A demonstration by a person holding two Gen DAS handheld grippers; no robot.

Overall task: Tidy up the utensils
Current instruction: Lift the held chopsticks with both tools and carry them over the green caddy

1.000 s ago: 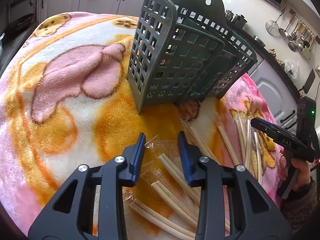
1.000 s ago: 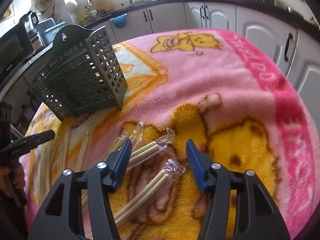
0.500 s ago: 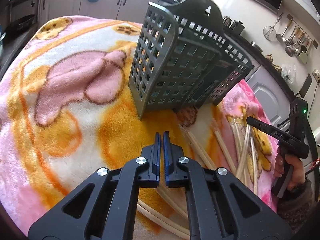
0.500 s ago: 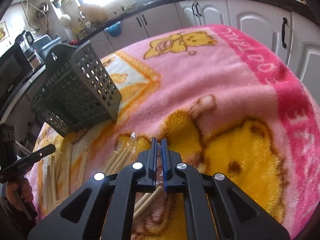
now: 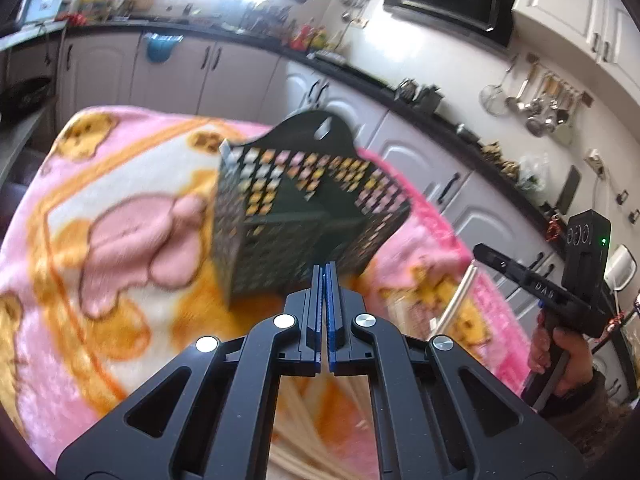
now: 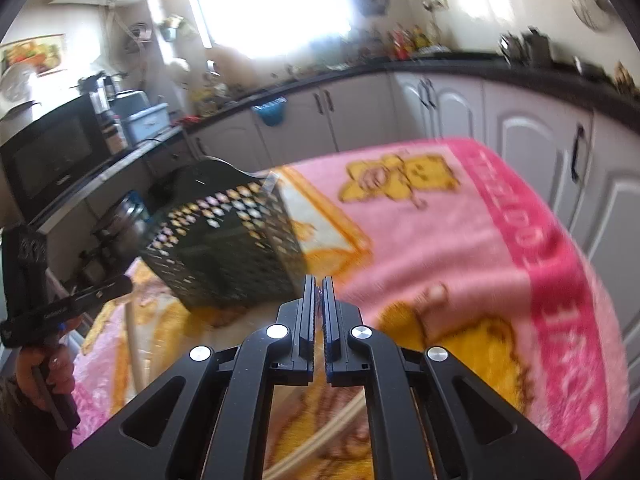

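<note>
**Ana:** Fleece first: a pink and orange cartoon blanket [image 5: 120, 208] covers the whole worktop. What stands on it?

**Ben:** One dark plastic basket [image 5: 280, 216] full of square holes, with a tall back plate. From the left camera it sits at twelve o'clock, just past the claw tips. From the right camera it sits at about ten o'clock.

**Ana:** And the claws?

**Ben:** On the left claw [image 5: 324, 276] the blue pads are pressed together with no gap showing. The right claw [image 6: 318, 288] is almost as tight, with a sliver of clear wrapping pinched at its tip.

**Ana:** Are they holding anything?

**Ben:** Each camera shows the other claw better. In the right view the left claw is at nine o'clock with a pale stick [image 6: 134, 340] hanging from its tip. In the left view the right claw is at three o'clock, gripped by a hand [image 5: 560, 344]. A second stick [image 5: 456, 300] slants down from it.

**Ana:** Where are the other utensils?

**Ben:** Loose chopsticks [image 6: 320, 436] lie on the blanket at six o'clock under the right claw. They are too blurred to count
</note>
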